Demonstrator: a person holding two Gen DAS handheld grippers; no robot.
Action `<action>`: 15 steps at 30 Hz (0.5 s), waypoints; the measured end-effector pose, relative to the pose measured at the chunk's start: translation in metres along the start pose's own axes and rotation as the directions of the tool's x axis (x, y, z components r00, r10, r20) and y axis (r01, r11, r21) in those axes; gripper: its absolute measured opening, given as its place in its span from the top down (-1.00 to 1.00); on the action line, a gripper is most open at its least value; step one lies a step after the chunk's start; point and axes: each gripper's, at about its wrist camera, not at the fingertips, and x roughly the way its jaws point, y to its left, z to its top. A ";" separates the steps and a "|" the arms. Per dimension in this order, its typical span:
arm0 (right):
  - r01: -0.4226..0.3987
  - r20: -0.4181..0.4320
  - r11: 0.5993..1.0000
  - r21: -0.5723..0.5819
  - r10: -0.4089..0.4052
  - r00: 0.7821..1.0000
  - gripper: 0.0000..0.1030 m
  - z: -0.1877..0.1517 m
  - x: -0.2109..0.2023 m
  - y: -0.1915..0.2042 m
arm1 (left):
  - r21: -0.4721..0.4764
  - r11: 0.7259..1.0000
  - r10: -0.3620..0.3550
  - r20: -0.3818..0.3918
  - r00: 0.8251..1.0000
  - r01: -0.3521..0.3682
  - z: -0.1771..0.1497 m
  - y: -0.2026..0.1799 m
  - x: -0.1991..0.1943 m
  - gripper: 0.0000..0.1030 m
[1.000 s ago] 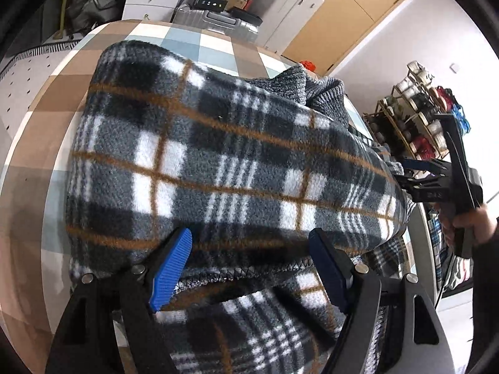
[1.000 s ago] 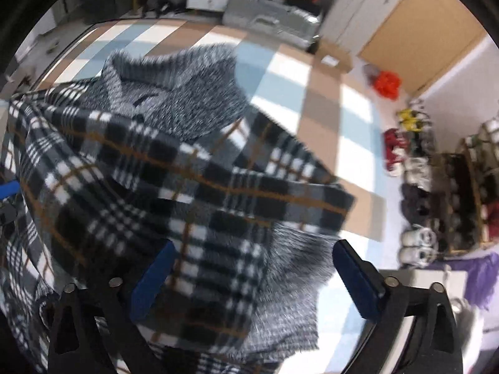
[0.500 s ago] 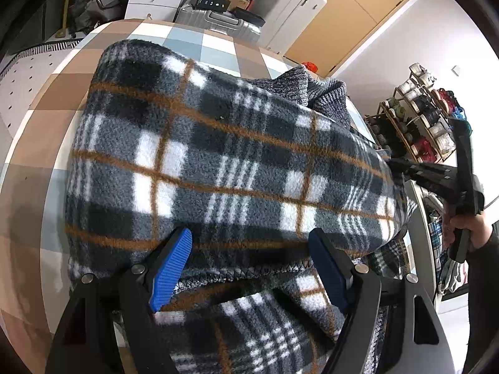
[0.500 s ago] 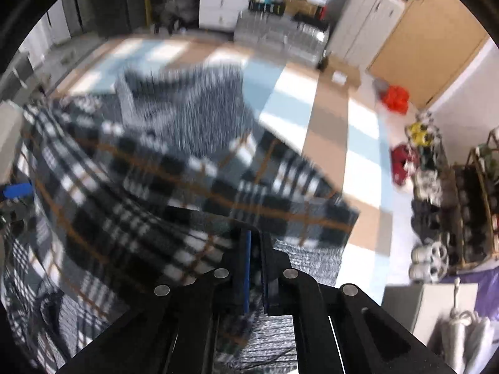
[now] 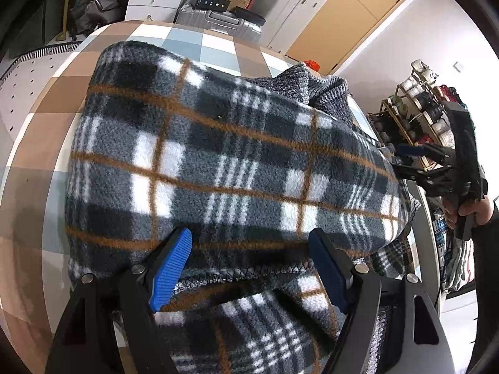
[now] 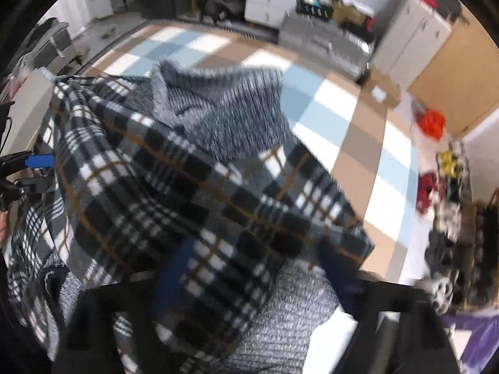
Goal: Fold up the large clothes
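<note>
Motion-blurred right gripper over plaid garment

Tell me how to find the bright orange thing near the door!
Start at the checked bed with the plaid garment piled on it. Look past its far corner to the floor by the wooden door. The orange thing lies there, the only bright orange blob; the shoes nearby are red, yellow and white.

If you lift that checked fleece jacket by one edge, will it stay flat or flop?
It would probably flop: the checked fleece jacket already drapes in soft folds. It looks thick and fuzzy, so likely not slippery, and its bulk may sag heavily.
</note>
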 end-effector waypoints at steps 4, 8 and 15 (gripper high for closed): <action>0.010 -0.020 0.999 -0.043 -0.011 1.000 -0.72 0.002 0.012 0.002 | 0.006 1.000 0.003 0.001 1.000 -0.003 0.001 -0.004 0.004 -0.56; 0.022 -0.045 0.999 -0.049 -0.024 0.999 -0.63 0.001 0.029 0.001 | 0.036 0.999 0.033 0.006 0.999 -0.033 -0.001 -0.011 0.007 -0.58; 0.011 -0.030 0.996 -0.084 -0.014 0.999 0.40 -0.013 0.027 0.018 | 0.033 0.999 0.028 0.004 1.000 -0.028 0.001 -0.010 0.008 -0.59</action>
